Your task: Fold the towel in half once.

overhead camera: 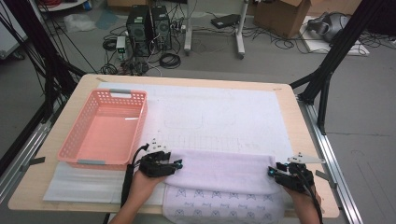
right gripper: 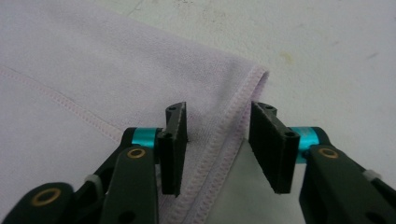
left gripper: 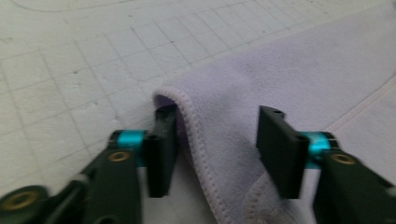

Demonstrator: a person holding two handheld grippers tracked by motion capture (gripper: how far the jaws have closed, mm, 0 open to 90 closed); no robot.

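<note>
while the lavender towel [overhead camera: 219,175] lies folded once at the table's near edge, the left gripper [overhead camera: 176,164] and right gripper [overhead camera: 272,172] straddle its fold corners, jaws parted and pressing nothing; further folds and the pink basket [overhead camera: 106,129] remain, likely.

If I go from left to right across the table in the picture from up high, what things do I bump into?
Pink basket → left gripper → lilac towel → right gripper.
</note>
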